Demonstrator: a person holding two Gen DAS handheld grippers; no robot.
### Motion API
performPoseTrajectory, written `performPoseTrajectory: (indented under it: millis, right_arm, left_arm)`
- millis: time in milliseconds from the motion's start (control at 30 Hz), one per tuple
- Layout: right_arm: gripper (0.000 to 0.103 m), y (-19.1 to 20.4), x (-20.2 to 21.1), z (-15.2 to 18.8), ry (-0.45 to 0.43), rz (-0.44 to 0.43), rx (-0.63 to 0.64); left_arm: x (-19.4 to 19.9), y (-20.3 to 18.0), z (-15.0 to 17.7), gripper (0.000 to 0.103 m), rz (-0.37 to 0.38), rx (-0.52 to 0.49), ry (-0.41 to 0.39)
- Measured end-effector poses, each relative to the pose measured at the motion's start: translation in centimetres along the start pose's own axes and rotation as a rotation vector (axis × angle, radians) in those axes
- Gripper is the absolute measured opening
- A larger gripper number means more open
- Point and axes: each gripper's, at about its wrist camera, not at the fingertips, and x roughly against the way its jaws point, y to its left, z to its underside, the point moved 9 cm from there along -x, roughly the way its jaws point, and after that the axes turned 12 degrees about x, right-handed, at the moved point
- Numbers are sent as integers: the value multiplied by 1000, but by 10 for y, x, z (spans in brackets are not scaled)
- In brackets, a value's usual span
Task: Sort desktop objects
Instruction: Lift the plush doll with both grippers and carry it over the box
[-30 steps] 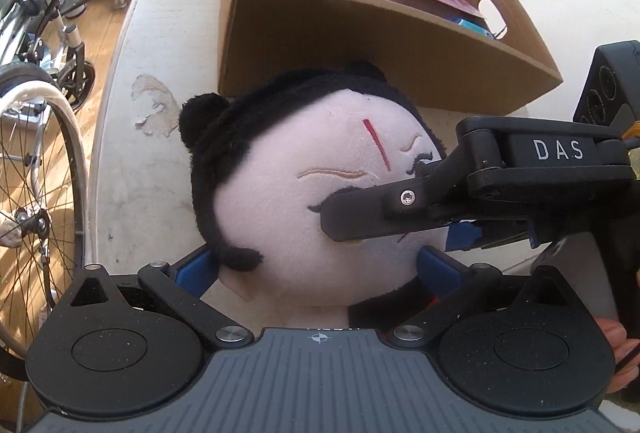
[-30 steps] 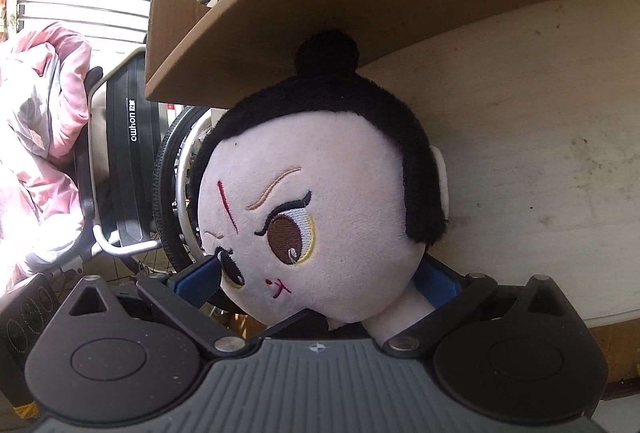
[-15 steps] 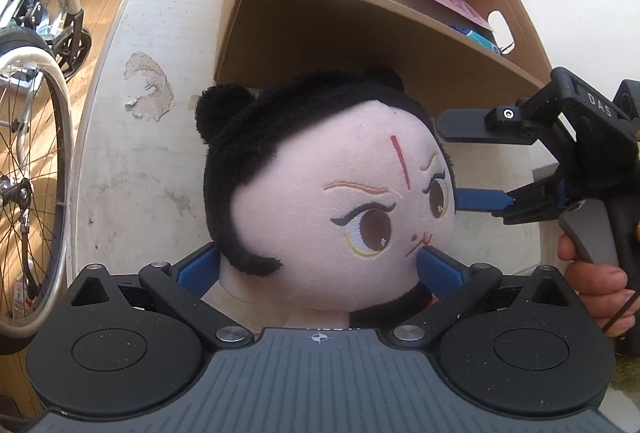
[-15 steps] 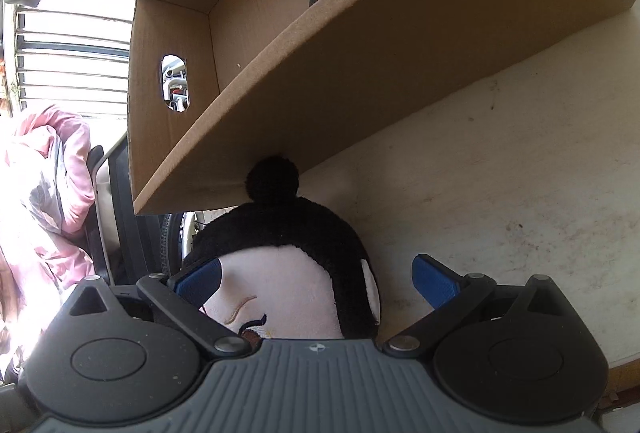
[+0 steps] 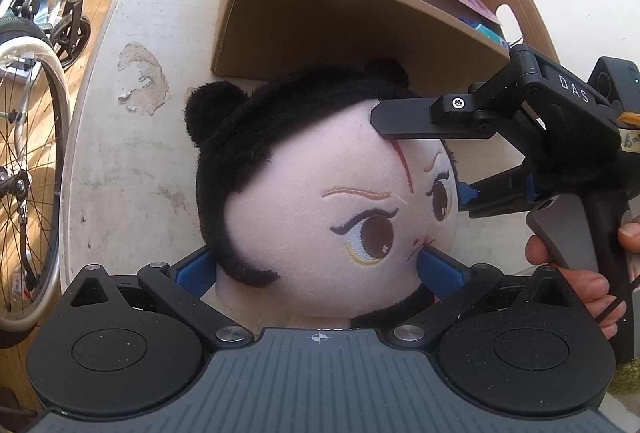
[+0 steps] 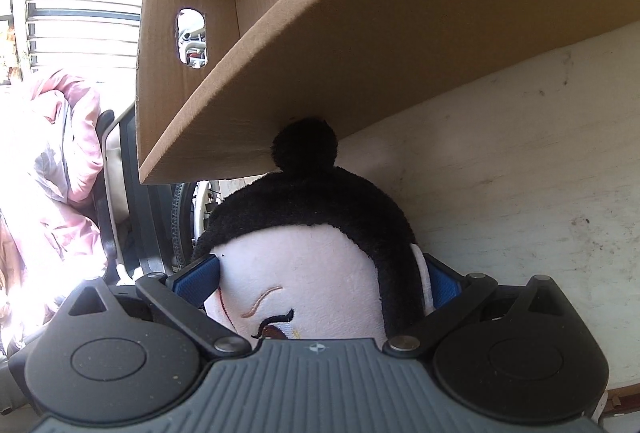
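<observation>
Plush doll (image 5: 320, 201) on tabletop (image 5: 132, 137), just before cardboard box (image 5: 320, 25). Left gripper (image 5: 320, 269) jaws clamped at neck; right gripper (image 6: 318, 281) jaws astride head, grip uncertain. Box holds some items; doll not yet boxed.

Plush doll head (image 5: 320, 201): pale face, black hair with buns, lying on counter (image 5: 120, 153), just beside cardboard box (image 5: 320, 21).

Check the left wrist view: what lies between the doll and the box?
Nothing: the doll's hair reaches the box front wall, no table visible between them there.
</observation>
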Motion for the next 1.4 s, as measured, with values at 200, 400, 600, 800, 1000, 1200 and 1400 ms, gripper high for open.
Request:
performPoseTrajectory:
  millis: [200, 400, 600, 800, 1000, 1200, 1400]
  right_arm:
    - [103, -3, -3, 2, 0, -6, -12]
    - [103, 5, -1, 2, 12, 10, -1]
    - [103, 10, 5, 6, 11, 14, 6]
    - [103, 21, 15, 8, -9, -2, 8]
    - [103, 41, 30, 11, -46, -19, 16]
    - [103, 64, 52, 14, -97, -32, 33]
    - [103, 86, 74, 15, -166, -48, 44]
  left_arm:
    - [-4, 1, -1, 103, -4, 13, 10]
    - [-2, -2, 0, 103, -21, 16, 22]
    - [3, -5, 3, 103, -43, 13, 30]
    - [15, -7, 4, 103, -54, 1, 23]
    - [34, -16, 4, 103, -69, -24, 4]
    - [61, -26, 5, 103, -74, -46, -27]
    - [87, -37, 2, 103, -76, -97, -74]
